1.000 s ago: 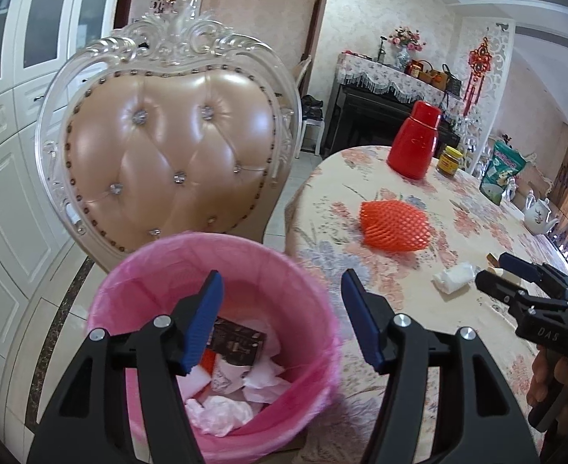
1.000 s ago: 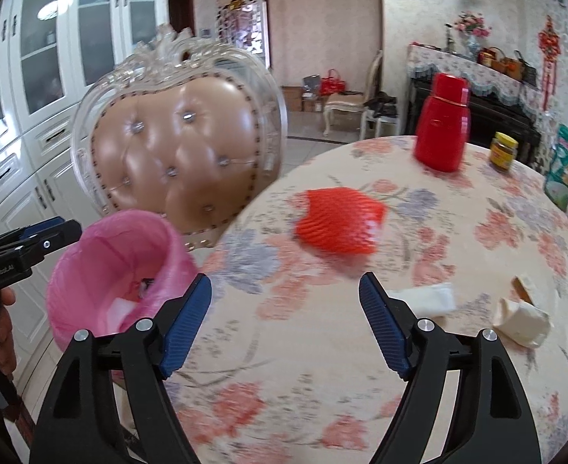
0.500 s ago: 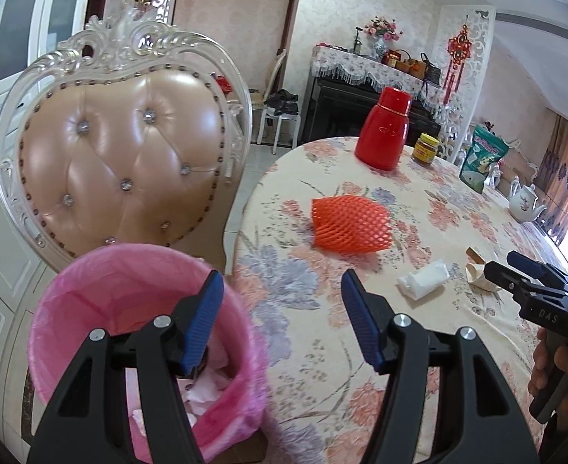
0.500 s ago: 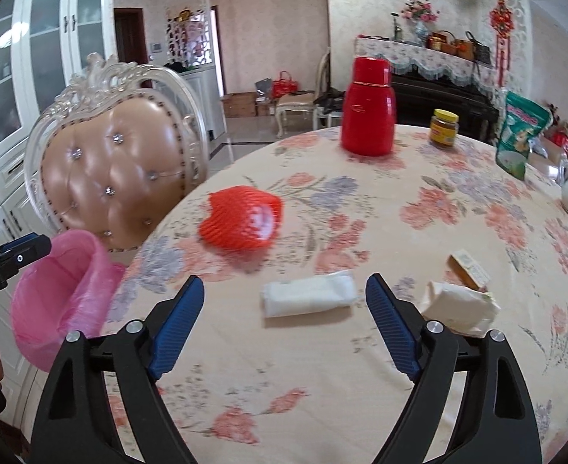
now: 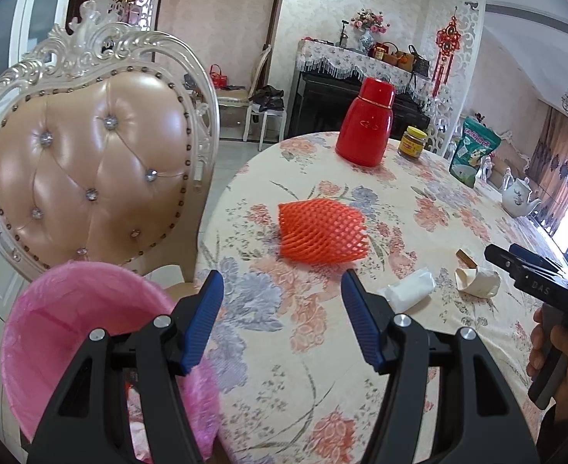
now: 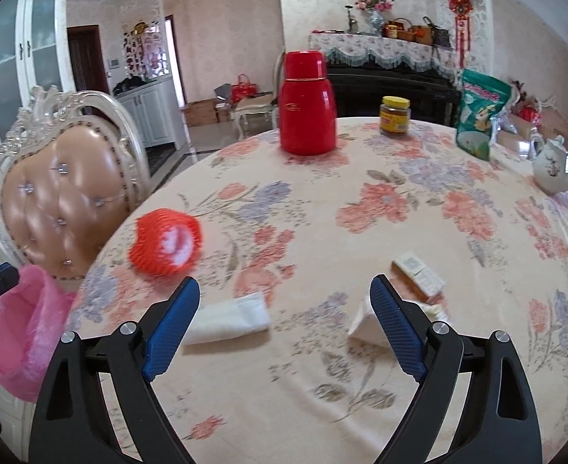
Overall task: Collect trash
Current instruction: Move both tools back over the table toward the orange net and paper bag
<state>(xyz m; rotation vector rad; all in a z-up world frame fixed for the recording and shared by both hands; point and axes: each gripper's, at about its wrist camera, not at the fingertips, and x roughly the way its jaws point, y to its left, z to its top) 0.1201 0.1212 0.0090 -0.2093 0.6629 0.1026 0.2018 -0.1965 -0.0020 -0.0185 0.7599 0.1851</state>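
Orange foam netting [image 5: 322, 232] lies crumpled near the table's left edge; "DAS" marks the right gripper [image 6: 284, 324], jaws just widened, empty; left gripper [image 5: 282, 321] spread, empty.

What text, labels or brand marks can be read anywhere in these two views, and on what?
"DAS": right gripper, on its side.
Red flask: gold emblem, unreadable.
Yellow-lidded jar: label blurred.
Green bag: print too small.
Small box: print blurred.
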